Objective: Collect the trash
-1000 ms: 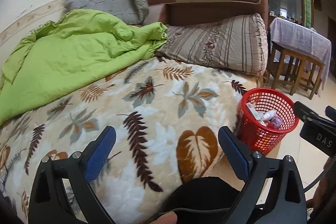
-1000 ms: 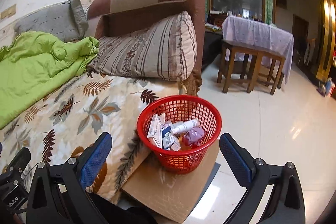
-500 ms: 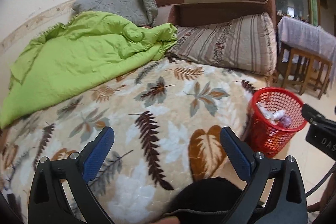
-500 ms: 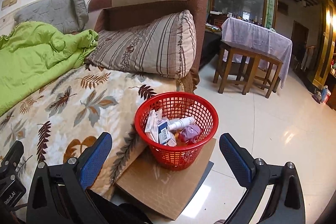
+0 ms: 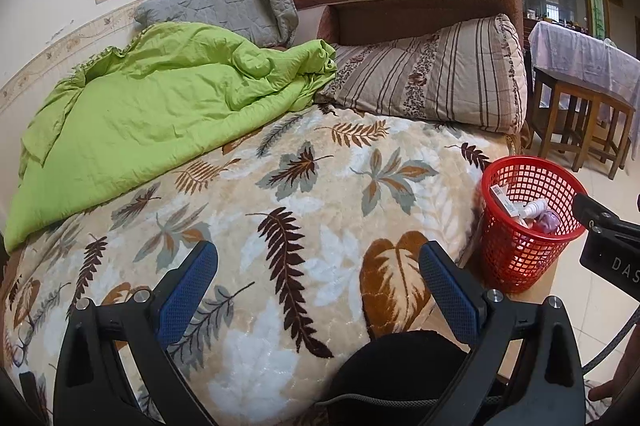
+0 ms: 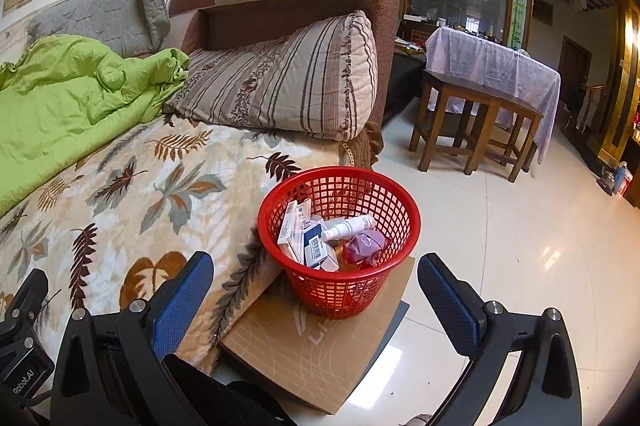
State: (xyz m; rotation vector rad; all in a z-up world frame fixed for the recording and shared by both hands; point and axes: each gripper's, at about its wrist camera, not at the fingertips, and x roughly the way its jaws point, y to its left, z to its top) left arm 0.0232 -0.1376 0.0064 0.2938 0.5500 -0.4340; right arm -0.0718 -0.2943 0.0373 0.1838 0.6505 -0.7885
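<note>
Right wrist view: right hand-held gripper spread wide, empty; red basket sits directly ahead between its fingers, on a cardboard sheet on the floor beside the bed. Basket holds boxes, a white spray bottle, a purple wad. Left hand-held gripper also wide open, empty, over the bed; basket to its right.

The red basket stands upright on cardboard beside the bed, holding boxes, a white bottle and a purple wad.
</note>
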